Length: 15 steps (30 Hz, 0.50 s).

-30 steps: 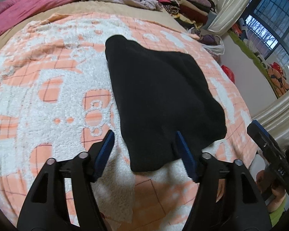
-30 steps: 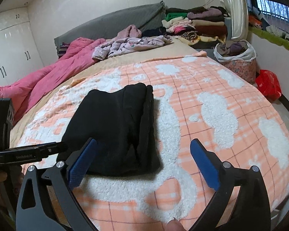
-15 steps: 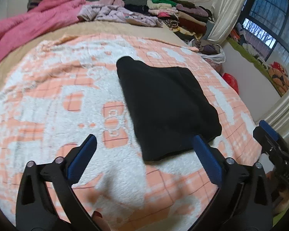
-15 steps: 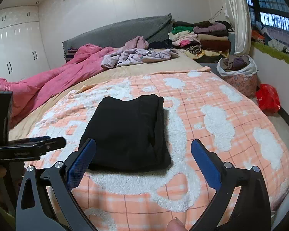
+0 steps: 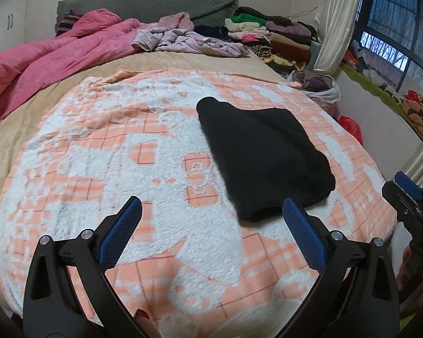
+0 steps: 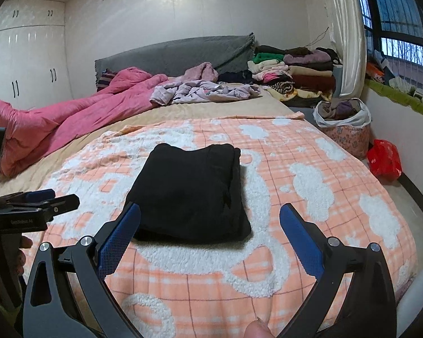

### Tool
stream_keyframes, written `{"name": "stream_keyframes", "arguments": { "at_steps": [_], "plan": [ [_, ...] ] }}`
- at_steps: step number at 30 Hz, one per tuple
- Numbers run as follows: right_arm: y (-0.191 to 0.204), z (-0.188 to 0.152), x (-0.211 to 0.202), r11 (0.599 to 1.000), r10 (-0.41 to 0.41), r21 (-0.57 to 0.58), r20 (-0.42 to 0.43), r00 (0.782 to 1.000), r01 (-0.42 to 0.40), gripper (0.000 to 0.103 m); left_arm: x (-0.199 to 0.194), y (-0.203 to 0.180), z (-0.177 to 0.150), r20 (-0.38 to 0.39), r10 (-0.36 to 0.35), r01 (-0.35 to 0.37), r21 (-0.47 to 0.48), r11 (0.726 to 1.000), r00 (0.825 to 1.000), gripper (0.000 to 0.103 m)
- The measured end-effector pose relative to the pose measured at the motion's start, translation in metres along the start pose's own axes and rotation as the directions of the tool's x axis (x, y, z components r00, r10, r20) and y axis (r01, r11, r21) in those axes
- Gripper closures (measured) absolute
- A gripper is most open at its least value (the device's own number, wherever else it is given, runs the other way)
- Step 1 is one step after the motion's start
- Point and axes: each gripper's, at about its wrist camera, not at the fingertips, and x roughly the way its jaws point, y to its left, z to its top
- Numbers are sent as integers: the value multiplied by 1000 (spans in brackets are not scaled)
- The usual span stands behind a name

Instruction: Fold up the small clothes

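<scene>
Both grippers hang clear of the folded black fleece garment [image 6: 190,194], which lies as a compact rectangle near the middle of the orange-and-white checked fleece blanket [image 6: 310,211] on the bed. The left gripper [image 5: 210,229] has its blue-padded jaws spread wide with nothing between them, and the right gripper [image 6: 210,232] stands equally wide apart and empty, just near of the garment's near edge. Judging by the tidy layered edge on the garment's right side, this fold looks finished, so the step in hand is the release (the piece sits alone, touched by neither tool). The next move probably calls for setting this piece aside or reaching for a fresh one. Candidates lie far across the bed: a crumpled lilac garment [image 6: 206,91] beside a rumpled pink quilt [image 6: 70,124] on the left, and a stack of folded clothes [image 6: 293,70] at the far right by the grey headboard [image 6: 172,53]. Nothing blocks the blanket between; a fabric basket of clothes [image 6: 342,124] and a red plastic bag [image 6: 385,156] stand on the floor at right, well apart from the work
</scene>
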Motion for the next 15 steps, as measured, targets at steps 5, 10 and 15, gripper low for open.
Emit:
{"name": "stream_keyframes", "arguments": {
  "at_steps": [5, 10, 15],
  "plan": [
    [3, -9, -4, 1000, -15, -16, -4, 1000, 15, 5, -2, 3, -12, -10, 16, -16, 16, 1000, 1000, 10],
    [3, -22, -4, 1000, -19, -13, -30, 999, 18, 5, 0, 2, -28, -28, 27, -26, 20, 999, 999, 10],
    [4, -37, 0, 999, -32, -21, -56, 998, 31, 5, 5, 4, -41, -41, 30, -29, 8, 1000, 999, 10]
  ]
}}
